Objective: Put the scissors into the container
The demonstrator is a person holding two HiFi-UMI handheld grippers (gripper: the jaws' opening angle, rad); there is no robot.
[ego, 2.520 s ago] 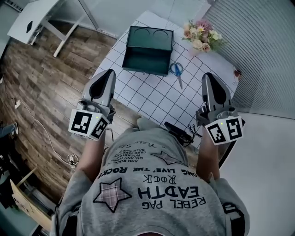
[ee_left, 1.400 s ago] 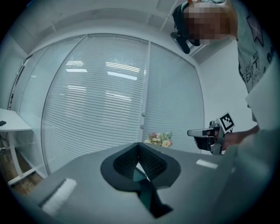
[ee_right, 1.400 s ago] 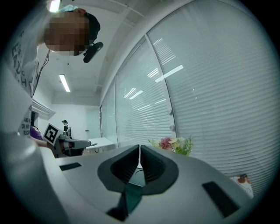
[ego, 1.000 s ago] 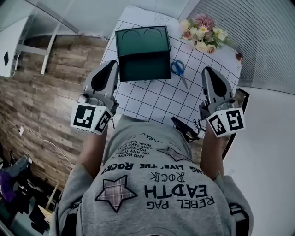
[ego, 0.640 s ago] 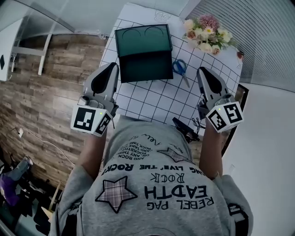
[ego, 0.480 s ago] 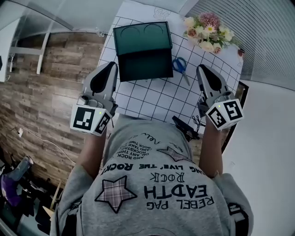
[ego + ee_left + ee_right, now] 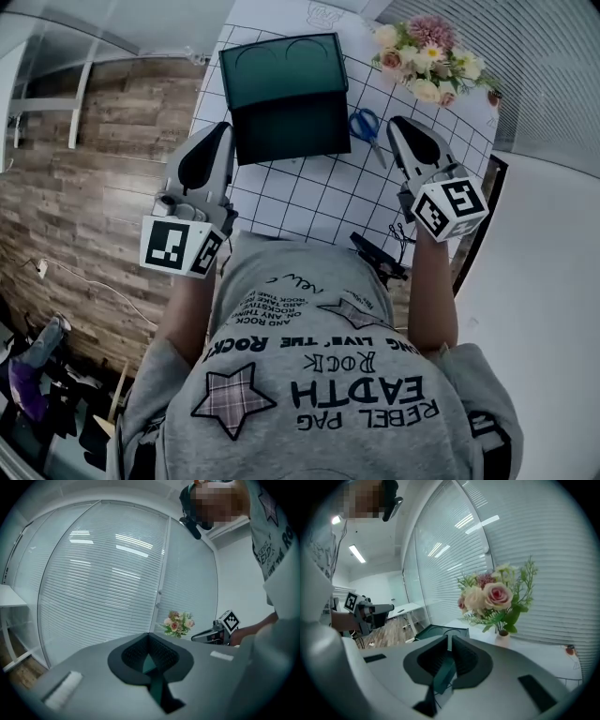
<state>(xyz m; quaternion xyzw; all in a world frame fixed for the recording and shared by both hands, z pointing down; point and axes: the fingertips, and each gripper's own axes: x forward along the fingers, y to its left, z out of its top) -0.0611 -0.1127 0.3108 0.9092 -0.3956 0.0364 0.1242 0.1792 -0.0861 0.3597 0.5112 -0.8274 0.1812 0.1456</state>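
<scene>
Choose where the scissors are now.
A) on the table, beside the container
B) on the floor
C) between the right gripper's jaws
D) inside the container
A: the head view shows the scissors lying on the table, at the right of the container; the right gripper is near them, its jaws shut and empty.

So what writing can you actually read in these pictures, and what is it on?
"REBEL PAG", "EARTH", "ROCK": grey shirt, upside down in the head view.
"ONG LIVE THE ROCK!": same shirt, start cut off.
Smaller print lines on the shirt: too small to read.
Cubes on left gripper and right gripper: square patterns, no words.
</scene>
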